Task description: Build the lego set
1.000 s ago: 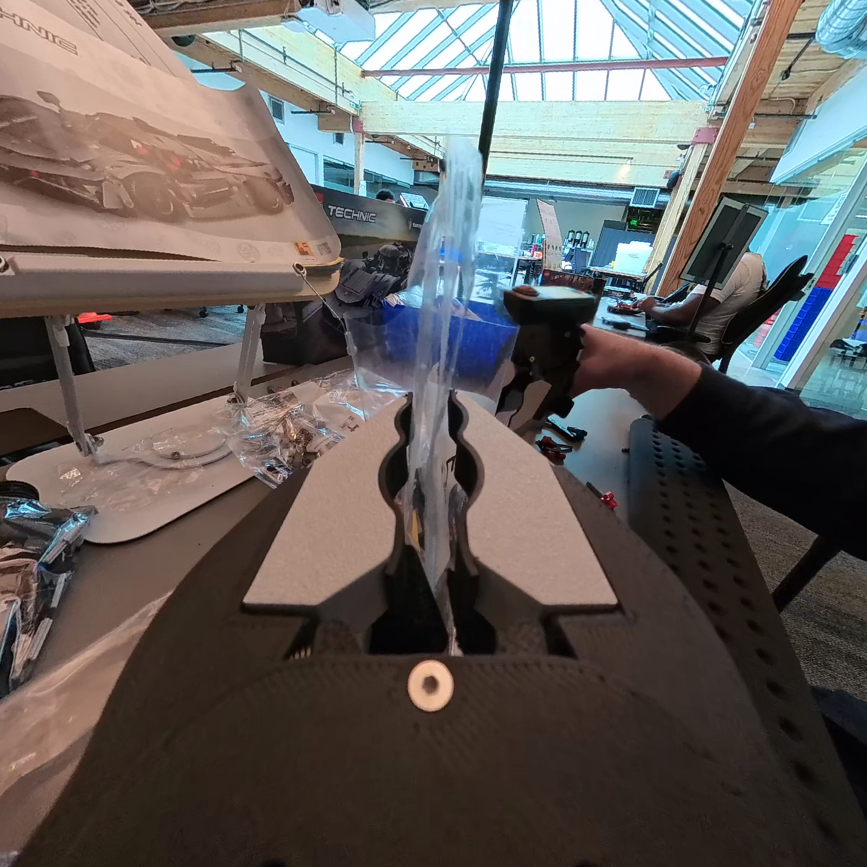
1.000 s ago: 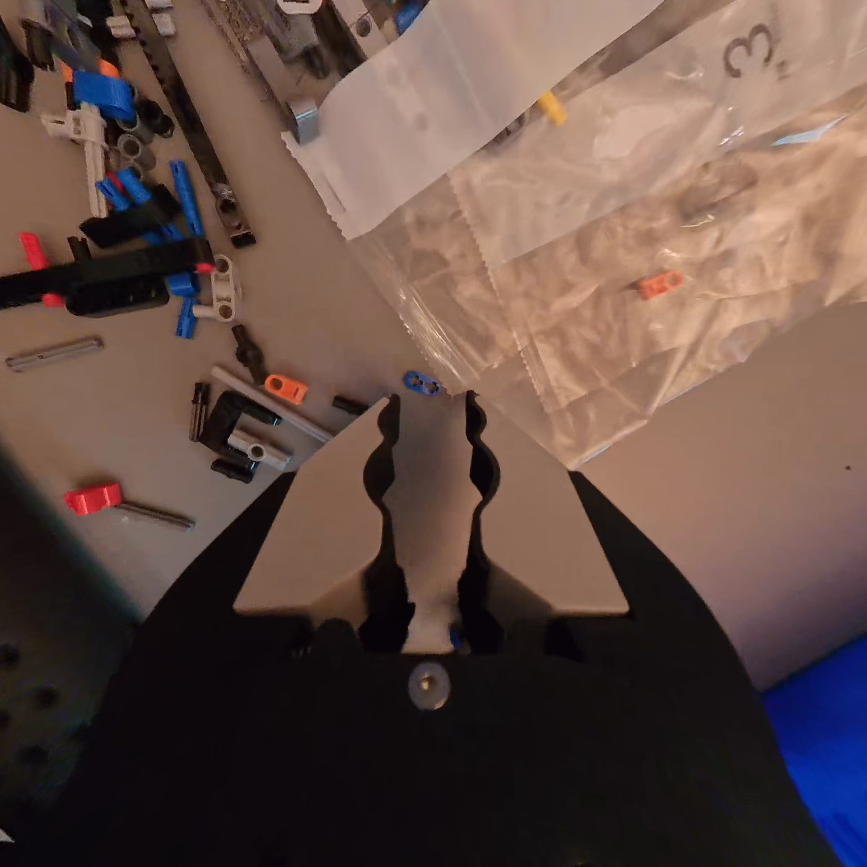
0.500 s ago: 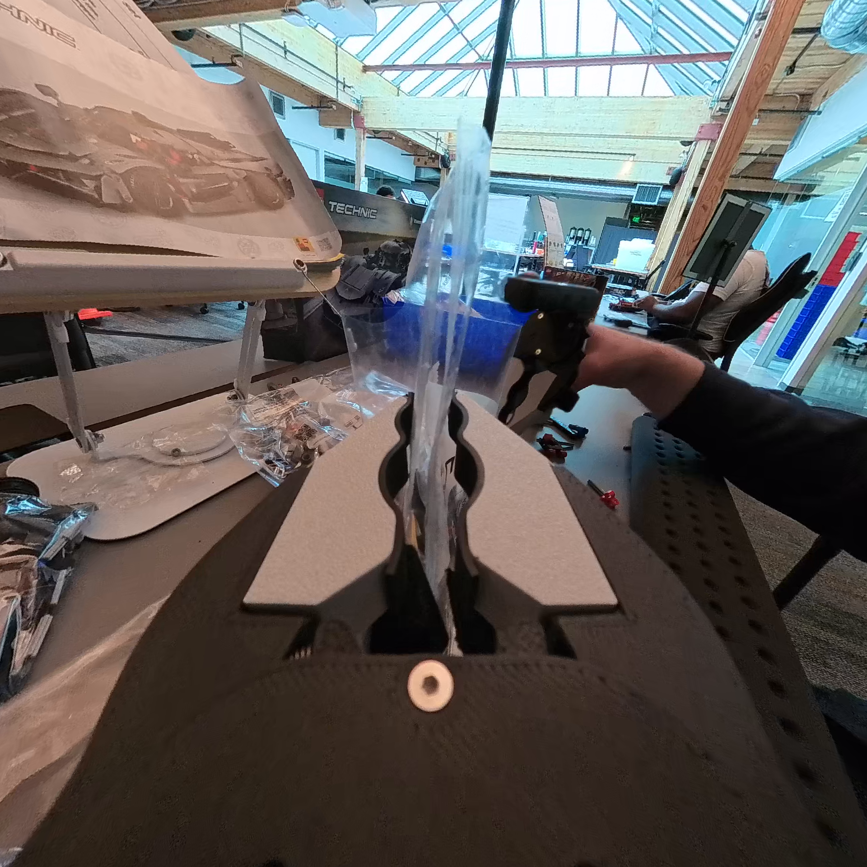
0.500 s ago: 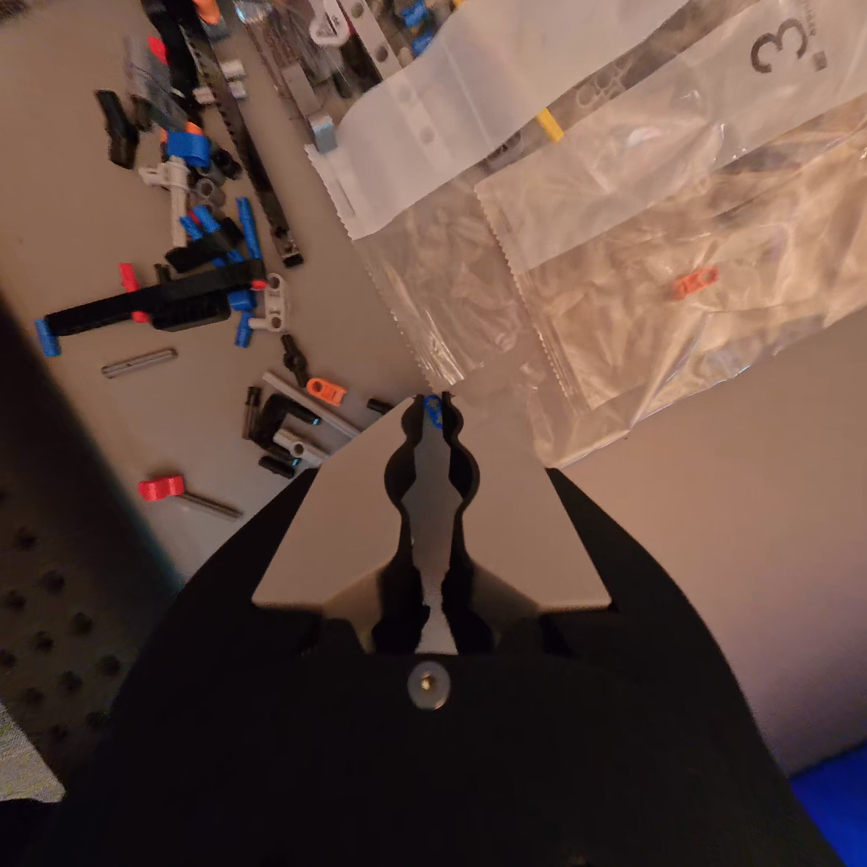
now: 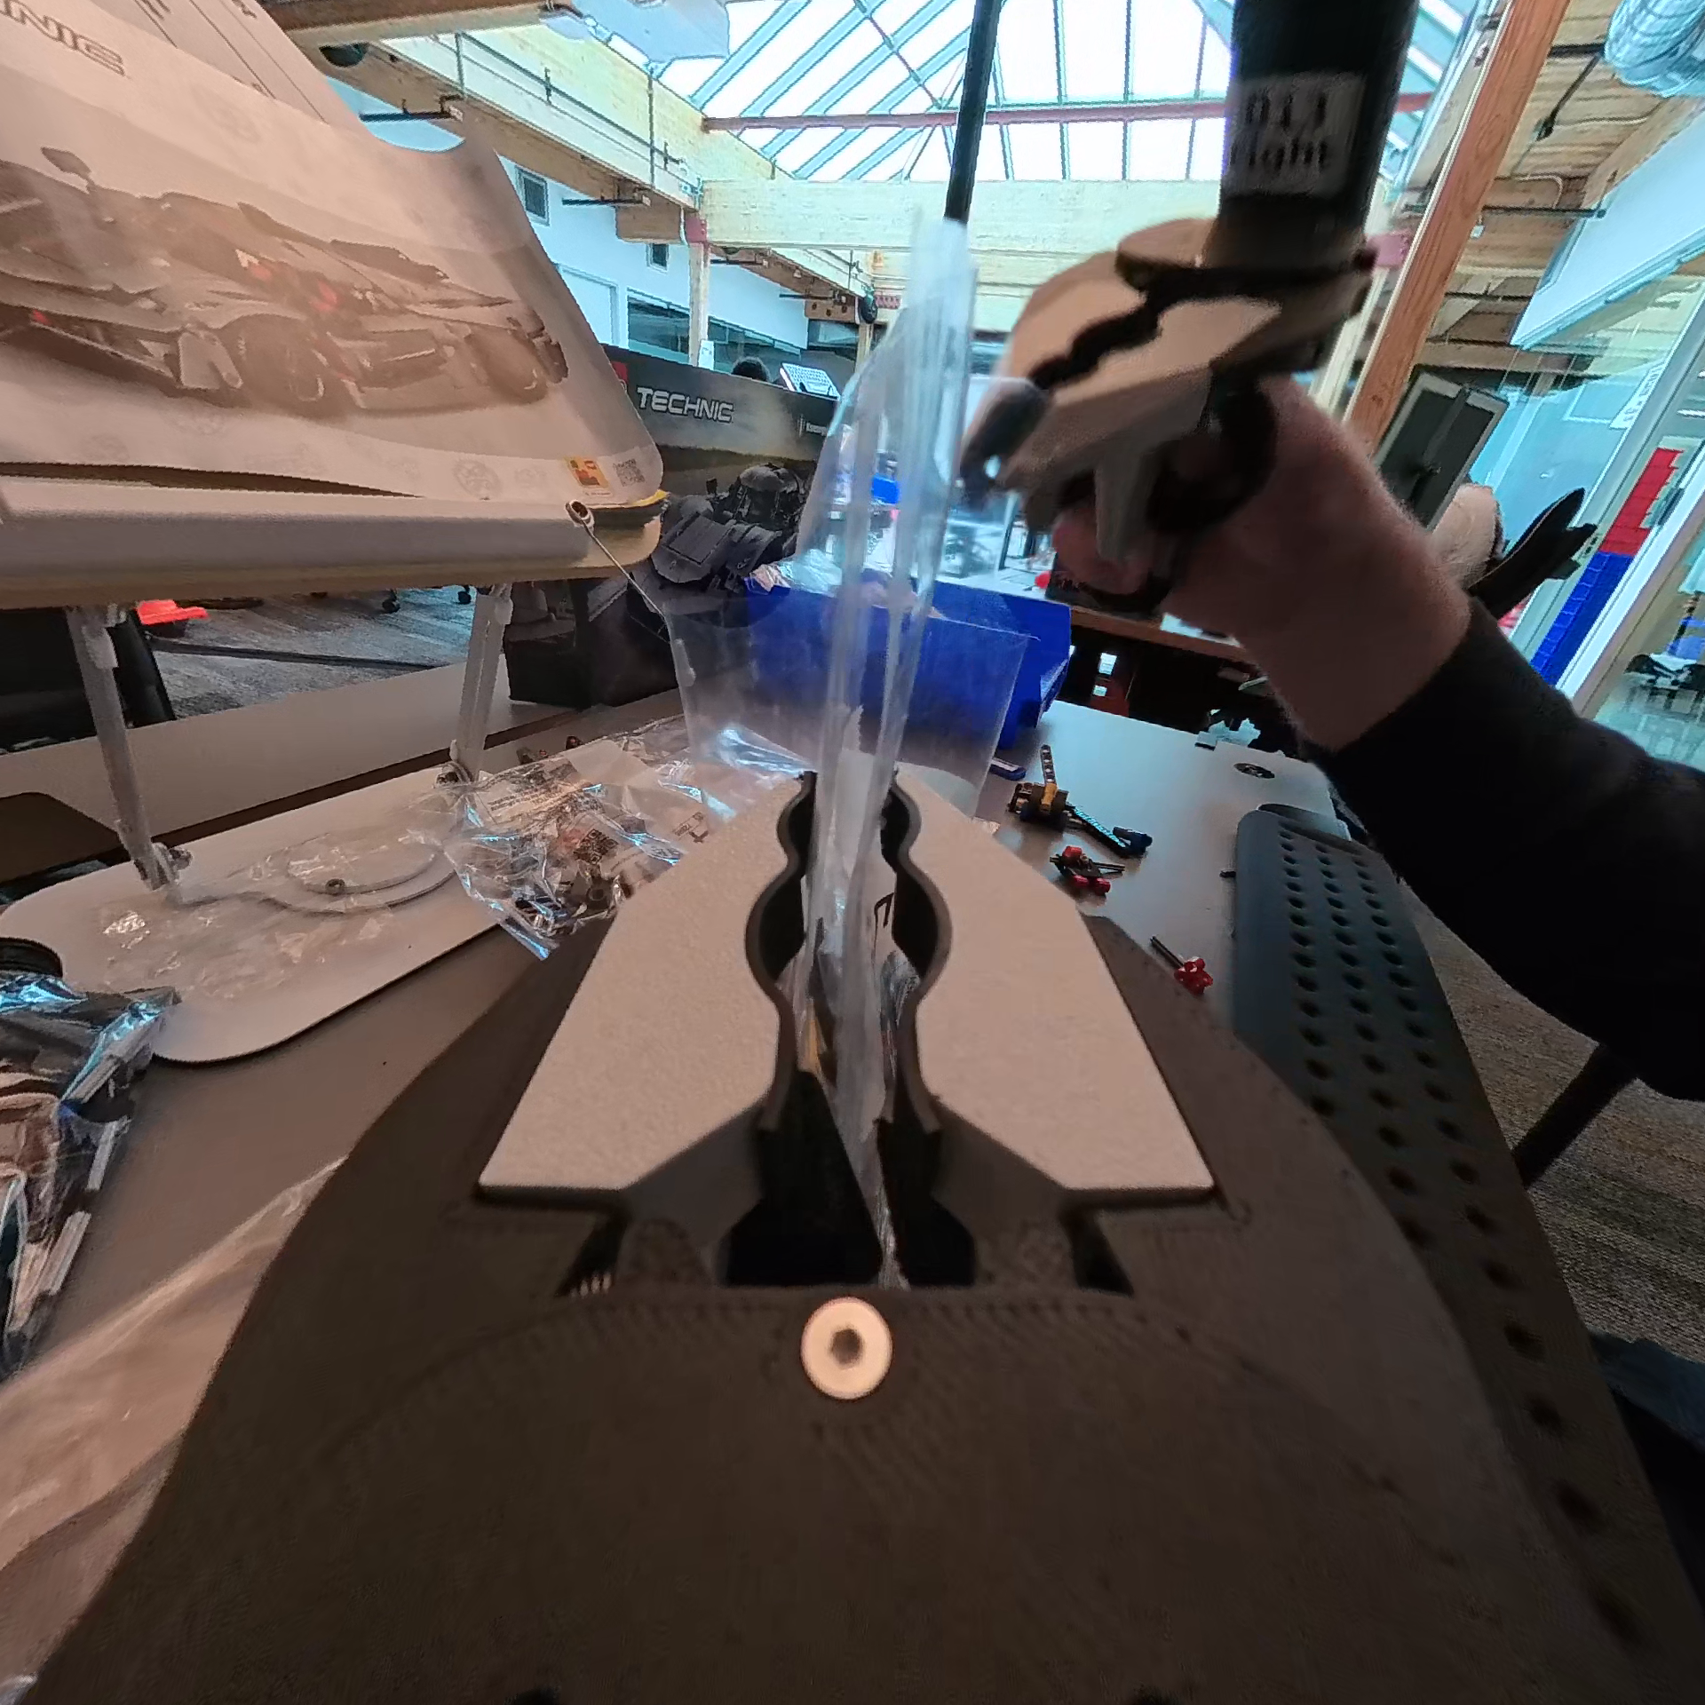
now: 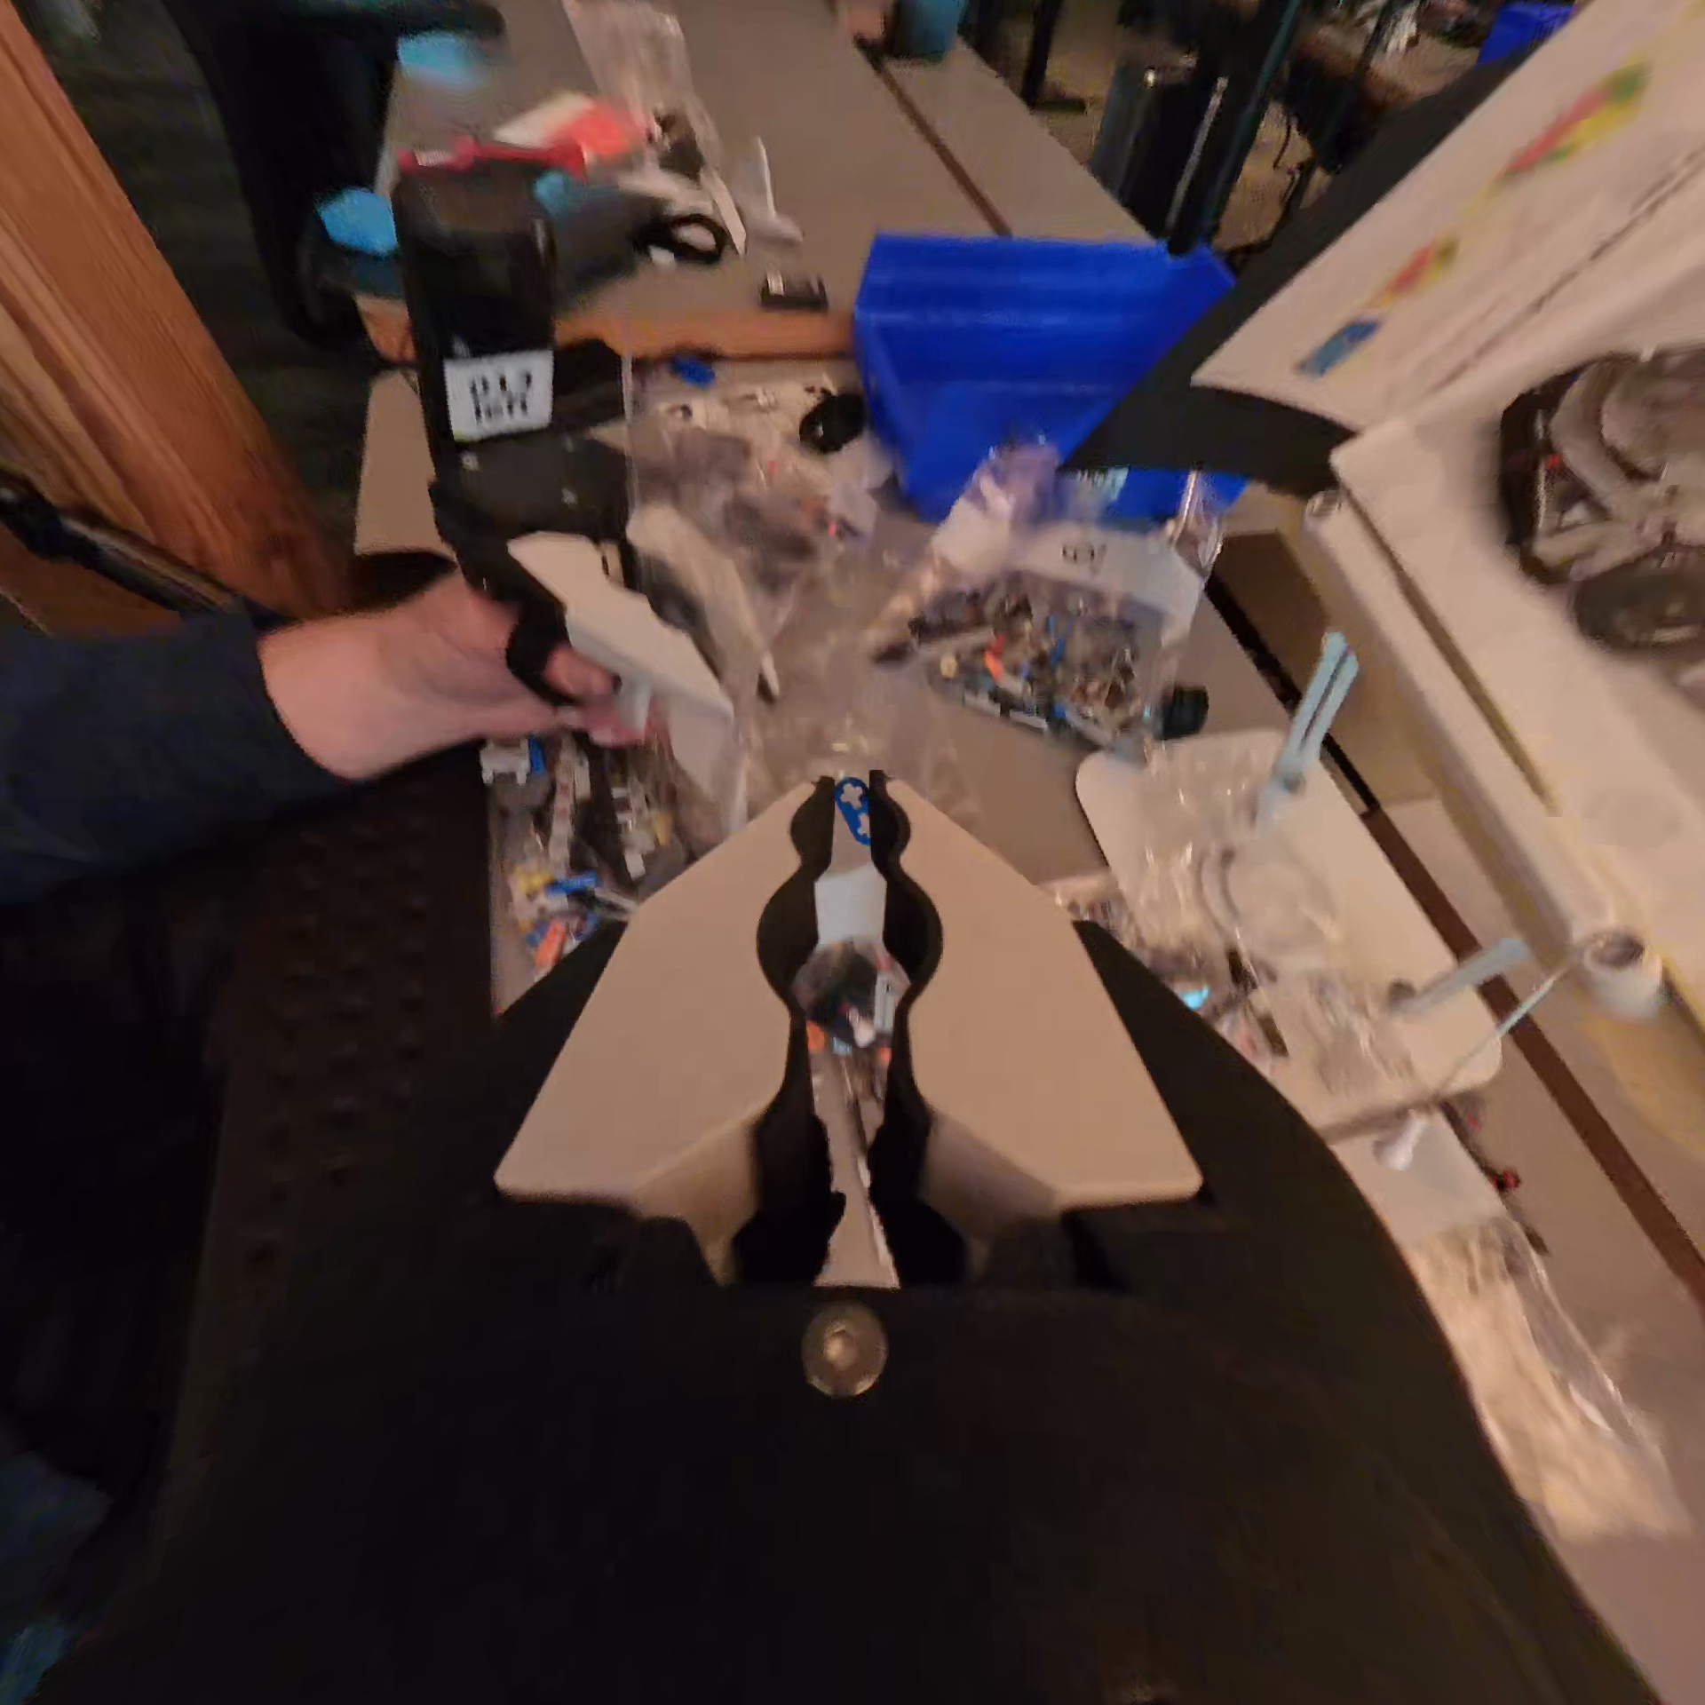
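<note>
Judging by the loose pieces (image 6: pixel 572 858) and unopened bags (image 6: pixel 1043 637) ahead, building has barely begun: the left gripper (image 5: pixel 847 812) pinches a clear bag (image 5: pixel 886 572) while the right gripper (image 6: pixel 851 784) clamps a small blue piece (image 6: pixel 853 812) at its tips.

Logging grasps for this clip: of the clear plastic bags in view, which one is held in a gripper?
The empty clear bag standing upright, pinched in the left gripper. The other bags, holding parts, lie on the table.

Blue piece (image 6: pixel 853 812); clear, perhaps colourless bag (image 5: pixel 886 590).
</note>
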Action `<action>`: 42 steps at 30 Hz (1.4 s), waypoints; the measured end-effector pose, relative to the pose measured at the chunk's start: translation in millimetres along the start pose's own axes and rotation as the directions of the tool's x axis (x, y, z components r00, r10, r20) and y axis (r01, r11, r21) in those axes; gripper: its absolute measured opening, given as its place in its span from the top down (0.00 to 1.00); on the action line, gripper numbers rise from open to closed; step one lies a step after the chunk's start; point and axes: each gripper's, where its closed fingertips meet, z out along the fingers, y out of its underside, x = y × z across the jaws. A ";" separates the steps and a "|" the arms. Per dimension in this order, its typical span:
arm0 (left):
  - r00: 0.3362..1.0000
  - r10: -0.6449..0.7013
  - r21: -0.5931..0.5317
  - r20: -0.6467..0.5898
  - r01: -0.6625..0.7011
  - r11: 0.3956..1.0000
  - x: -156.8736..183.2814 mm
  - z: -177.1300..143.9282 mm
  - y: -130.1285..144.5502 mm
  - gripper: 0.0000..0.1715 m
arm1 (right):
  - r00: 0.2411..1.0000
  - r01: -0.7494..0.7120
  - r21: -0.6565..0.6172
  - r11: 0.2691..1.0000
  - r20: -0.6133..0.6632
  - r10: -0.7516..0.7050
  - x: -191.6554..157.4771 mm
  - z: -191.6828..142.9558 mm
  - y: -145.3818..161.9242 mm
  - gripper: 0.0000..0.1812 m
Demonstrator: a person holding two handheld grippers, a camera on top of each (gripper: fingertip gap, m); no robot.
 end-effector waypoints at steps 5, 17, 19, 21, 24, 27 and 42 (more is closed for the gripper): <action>1.000 0.004 0.002 -0.009 -0.004 1.000 2.2 0.2 -0.5 0.93 | 1.000 -0.020 -0.015 1.000 -0.001 0.020 7.8 20.6 -20.9 0.97; 1.000 0.006 0.000 -0.016 -0.006 1.000 3.8 0.7 -0.2 0.93 | 0.991 -0.121 -0.081 0.989 0.053 0.126 3.0 24.2 3.7 0.88; 1.000 0.006 0.001 -0.016 -0.006 1.000 3.6 0.5 -0.4 0.93 | 0.994 -0.113 -0.100 0.989 -0.008 0.113 7.6 4.1 18.1 0.88; 1.000 0.005 0.000 -0.016 -0.005 1.000 3.5 0.8 -0.5 0.93 | 0.992 -0.126 -0.181 0.975 -0.036 0.122 6.3 -14.7 49.6 0.89; 1.000 0.009 -0.004 -0.014 -0.009 1.000 3.7 1.6 -0.1 0.93 | 0.990 -0.139 -0.385 0.912 -0.038 0.135 -6.7 -33.0 119.3 0.89; 1.000 0.010 -0.005 -0.010 -0.010 1.000 3.3 1.5 0.3 0.93 | 0.990 -0.143 -0.533 0.834 -0.087 0.114 -7.6 -45.6 184.1 0.89; 1.000 0.008 -0.024 0.012 -0.008 1.000 -2.6 2.0 4.8 0.93 | 0.980 -0.193 -0.630 0.752 -0.092 0.174 12.2 -45.3 267.3 0.99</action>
